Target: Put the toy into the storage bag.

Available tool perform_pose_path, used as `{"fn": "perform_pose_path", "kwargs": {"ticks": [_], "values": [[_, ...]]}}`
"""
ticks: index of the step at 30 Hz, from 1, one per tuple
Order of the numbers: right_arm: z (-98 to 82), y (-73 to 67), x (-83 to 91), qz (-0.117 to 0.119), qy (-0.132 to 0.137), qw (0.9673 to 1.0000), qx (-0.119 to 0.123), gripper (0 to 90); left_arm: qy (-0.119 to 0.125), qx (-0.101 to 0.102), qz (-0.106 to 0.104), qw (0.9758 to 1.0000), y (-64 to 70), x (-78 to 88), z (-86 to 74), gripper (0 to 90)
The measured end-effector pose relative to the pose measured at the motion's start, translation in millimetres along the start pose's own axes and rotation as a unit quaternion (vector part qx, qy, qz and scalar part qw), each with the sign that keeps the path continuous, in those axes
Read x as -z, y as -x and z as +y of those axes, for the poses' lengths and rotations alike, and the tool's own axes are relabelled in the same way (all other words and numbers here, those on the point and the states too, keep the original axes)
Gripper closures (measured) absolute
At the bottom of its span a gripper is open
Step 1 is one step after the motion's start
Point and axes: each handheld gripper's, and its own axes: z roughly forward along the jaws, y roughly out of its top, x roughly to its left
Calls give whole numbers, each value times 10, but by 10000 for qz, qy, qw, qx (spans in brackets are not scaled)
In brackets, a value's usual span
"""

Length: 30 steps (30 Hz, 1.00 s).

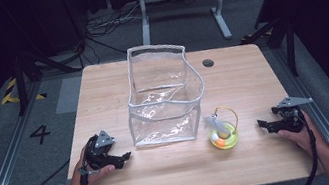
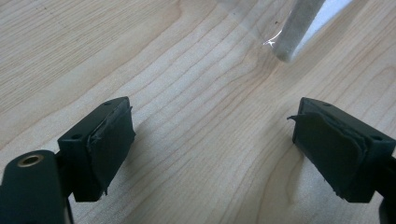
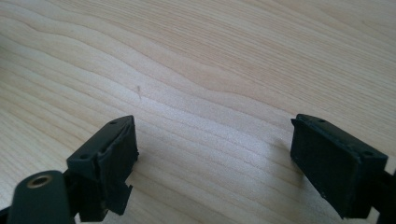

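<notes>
left gripper [image 1: 125, 157] near front-left corner of counter [image 1: 251, 78]: jaws wide, nothing held | right gripper [image 1: 262, 124] by right edge: wide, nothing held | toy [image 1: 224, 134] lies front-centre beside clear bag [image 1: 163, 97] | nothing judged bagged yet; packing left

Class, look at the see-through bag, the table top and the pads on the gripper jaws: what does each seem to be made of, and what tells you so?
Bag: clear, glossy soft plastic, probably vinyl; it creases, glints and shows the table through it, with pale woven-looking edging.
Table top: light wood or wood-look laminate, matt; the printed or real grain is hard to tell apart.
Pads: black, dull, rubbery or foam sheet with frayed edges.
</notes>
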Motion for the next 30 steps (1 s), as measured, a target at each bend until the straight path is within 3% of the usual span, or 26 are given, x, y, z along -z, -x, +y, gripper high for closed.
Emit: {"fn": "perform_pose_path", "kwargs": {"ticks": [8, 21, 24, 30], "values": [[5, 6, -1, 5, -24, 10000, 8, 144, 1, 6, 3, 10000, 1, 0, 0, 131], [50, 16, 27, 40, -291, 9996, 49, 168, -2, 10, 16, 10000, 2, 1, -1, 130], [79, 2, 60, 37, -351, 9993, 141, 223, -1, 13, 16, 10000, 3, 1, -1, 130], [207, -96, 212, 75, -314, 9989, 328, 225, -1, 13, 19, 10000, 3, 1, -1, 130]]}}
